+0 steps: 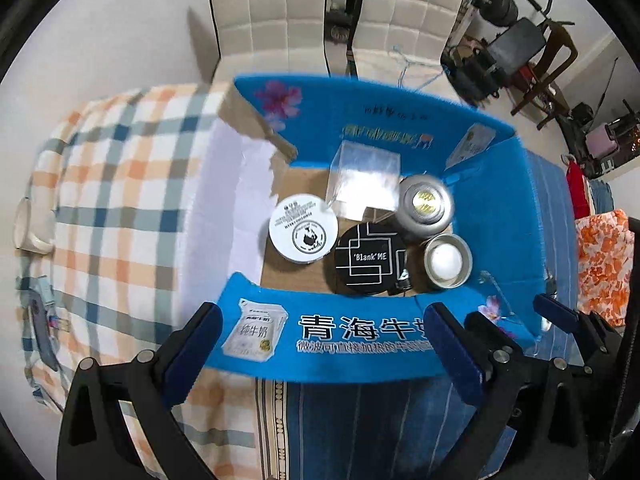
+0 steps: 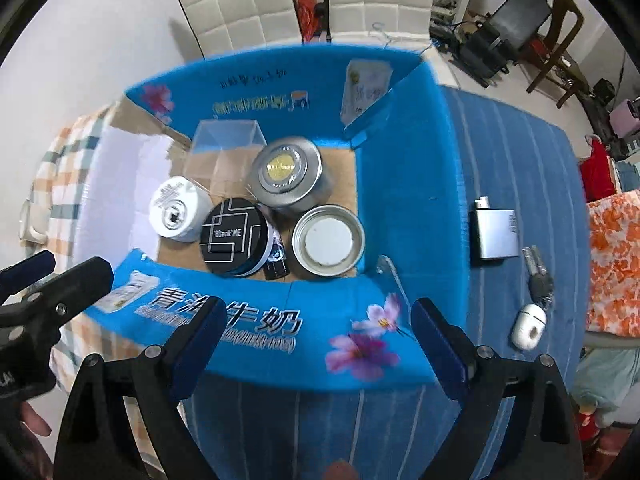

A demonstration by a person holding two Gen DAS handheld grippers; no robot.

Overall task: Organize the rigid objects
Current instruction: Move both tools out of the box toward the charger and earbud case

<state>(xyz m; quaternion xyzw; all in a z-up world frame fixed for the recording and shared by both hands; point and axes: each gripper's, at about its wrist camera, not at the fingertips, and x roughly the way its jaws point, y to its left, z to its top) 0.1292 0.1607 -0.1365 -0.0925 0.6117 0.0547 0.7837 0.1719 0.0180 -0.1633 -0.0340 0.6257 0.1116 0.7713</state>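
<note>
An open blue milk carton box [image 1: 492, 216] lies on the bed below both grippers. Inside it stand a white round tin [image 1: 303, 227], a black "Blank ME" tin [image 1: 368, 259], a clear plastic cube [image 1: 366, 178], a grey tin with a gold lid [image 1: 426, 204] and a silver tin with a white centre [image 1: 446, 261]. A small dark bottle [image 1: 402, 280] is wedged between the tins. My left gripper [image 1: 324, 344] hovers open over the near flap, holding nothing. My right gripper [image 2: 322, 328] is likewise open and empty over the box [image 2: 400, 184] front flap.
Outside the box, on the blue striped cloth [image 2: 520, 152], lie a silver rectangular device [image 2: 496, 232], a bunch of keys [image 2: 538, 272] and a white earbud case [image 2: 528, 326]. A plaid blanket [image 1: 120, 200] covers the left. White chairs [image 1: 272, 12] stand behind.
</note>
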